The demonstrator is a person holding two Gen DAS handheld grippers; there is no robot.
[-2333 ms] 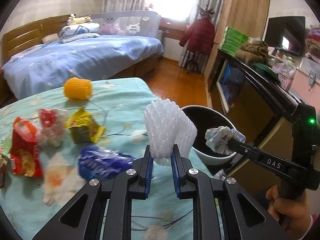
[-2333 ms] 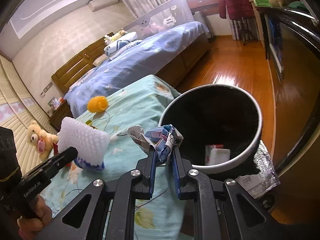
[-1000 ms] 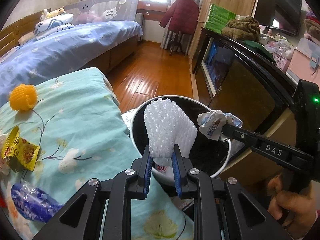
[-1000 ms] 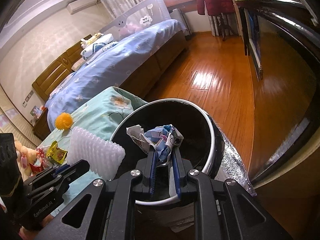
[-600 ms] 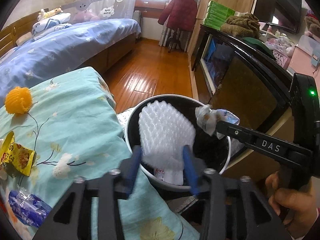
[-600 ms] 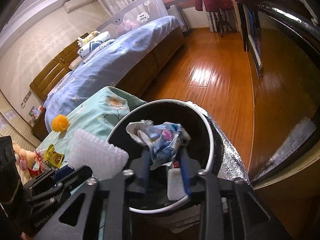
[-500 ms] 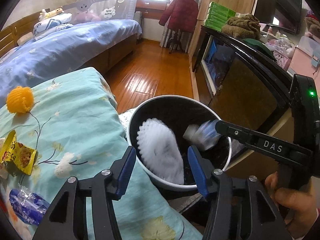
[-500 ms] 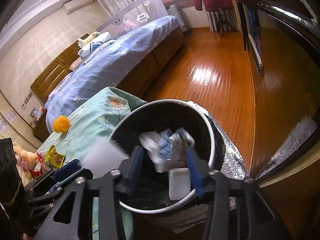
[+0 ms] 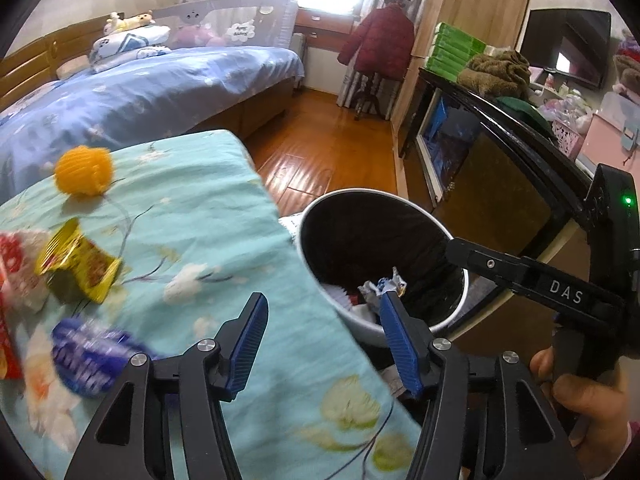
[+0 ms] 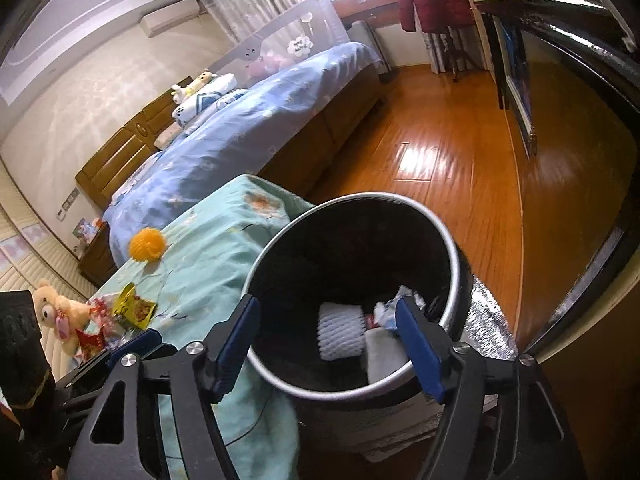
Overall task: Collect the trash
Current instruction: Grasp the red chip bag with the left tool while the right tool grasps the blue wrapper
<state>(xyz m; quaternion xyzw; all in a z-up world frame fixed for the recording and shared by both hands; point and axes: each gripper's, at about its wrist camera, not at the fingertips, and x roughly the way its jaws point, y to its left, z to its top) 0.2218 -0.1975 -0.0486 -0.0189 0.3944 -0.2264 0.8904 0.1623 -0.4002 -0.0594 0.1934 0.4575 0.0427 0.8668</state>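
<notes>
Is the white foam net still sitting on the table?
No, the white foam net lies at the bottom of the black trash bin, beside a crumpled wrapper.

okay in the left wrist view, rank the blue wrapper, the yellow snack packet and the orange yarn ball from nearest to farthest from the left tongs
Measured from the left tongs, which are open:
1. Blue wrapper, on the teal cloth just left of the left finger.
2. Yellow snack packet, farther up and left on the cloth.
3. Orange yarn ball, near the cloth's far edge, toward the bed.
</notes>
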